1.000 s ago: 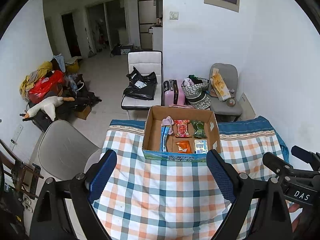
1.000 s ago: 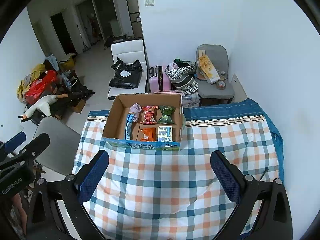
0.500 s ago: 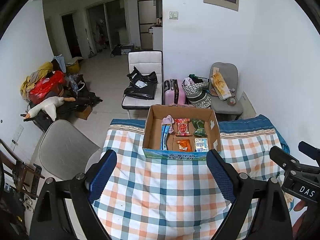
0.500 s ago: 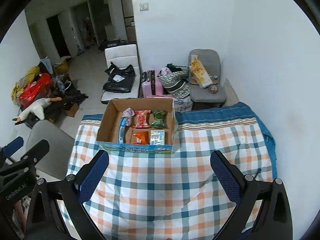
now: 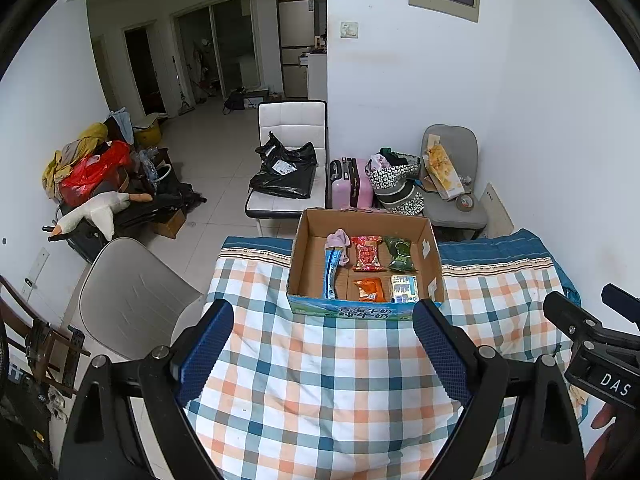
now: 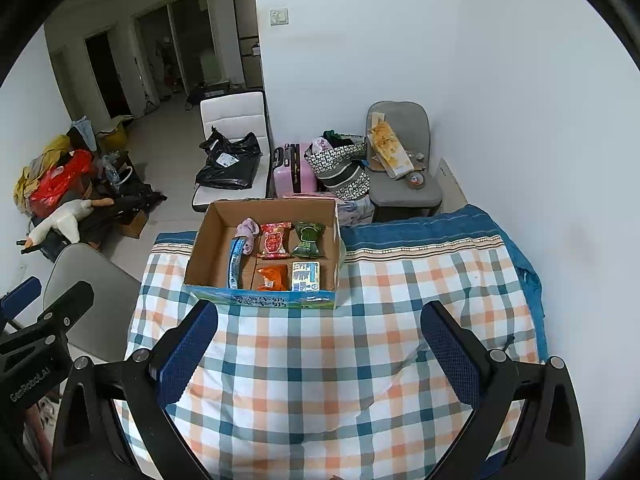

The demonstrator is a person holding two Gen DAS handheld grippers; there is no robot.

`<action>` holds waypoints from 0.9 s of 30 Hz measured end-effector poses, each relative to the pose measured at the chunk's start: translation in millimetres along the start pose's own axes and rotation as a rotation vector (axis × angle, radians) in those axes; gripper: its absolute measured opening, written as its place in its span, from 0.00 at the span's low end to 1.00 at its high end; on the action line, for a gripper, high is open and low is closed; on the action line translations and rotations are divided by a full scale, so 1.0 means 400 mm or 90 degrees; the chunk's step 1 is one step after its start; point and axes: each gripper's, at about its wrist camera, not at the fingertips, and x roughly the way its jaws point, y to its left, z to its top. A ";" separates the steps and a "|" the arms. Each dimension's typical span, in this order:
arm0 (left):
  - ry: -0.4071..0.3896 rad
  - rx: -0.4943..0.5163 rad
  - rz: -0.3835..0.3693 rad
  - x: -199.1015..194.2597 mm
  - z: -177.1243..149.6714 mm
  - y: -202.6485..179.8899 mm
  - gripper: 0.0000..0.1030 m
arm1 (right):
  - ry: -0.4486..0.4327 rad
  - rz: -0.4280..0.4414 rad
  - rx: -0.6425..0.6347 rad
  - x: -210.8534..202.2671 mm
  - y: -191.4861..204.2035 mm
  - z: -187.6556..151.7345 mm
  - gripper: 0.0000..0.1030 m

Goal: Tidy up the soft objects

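Nearest the cameras, the left gripper (image 5: pixel 323 344) is hanging with its blue-padded fingers spread wide and nothing between them, and the right gripper (image 6: pixel 319 346) is doing the same, both hovering above the checked blue, orange and white tablecloth (image 5: pixel 320 380). The cloth itself is lying bare in front of them, so there is plenty of open room to swing either tool forward.

Further out, the open brown cardboard box with a blue printed front (image 6: pixel 262 300) is sitting at the far edge of the table. Inside it, the soft things are lying in rows: a long blue packet (image 6: pixel 234 258) and a pink bundle of fabric (image 6: pixel 248 232) on the left, a red snack pouch (image 6: pixel 274 240) and a green snack pouch (image 6: pixel 308 238) at the back, an orange snack pouch (image 6: pixel 272 278) and a pale printed packet (image 6: pixel 305 276) at the front.

The risk I am seeing: the box is perching right at the far table edge, so a forward shove from a finger against its near wall could be tipping it off. The pouches are also packed close, so a wide-open reach could be pinching two at once.

Beyond the table, a white chair (image 5: pixel 290 160) and a grey chair (image 5: pixel 454 184) are standing against the wall.
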 end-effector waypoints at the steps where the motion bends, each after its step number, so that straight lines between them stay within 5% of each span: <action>1: -0.001 0.001 0.001 -0.002 0.000 0.000 0.89 | 0.000 0.000 -0.001 0.000 0.000 0.000 1.00; 27: -0.002 -0.003 0.007 0.008 -0.018 0.004 0.89 | -0.002 0.006 0.005 -0.004 0.014 0.007 1.00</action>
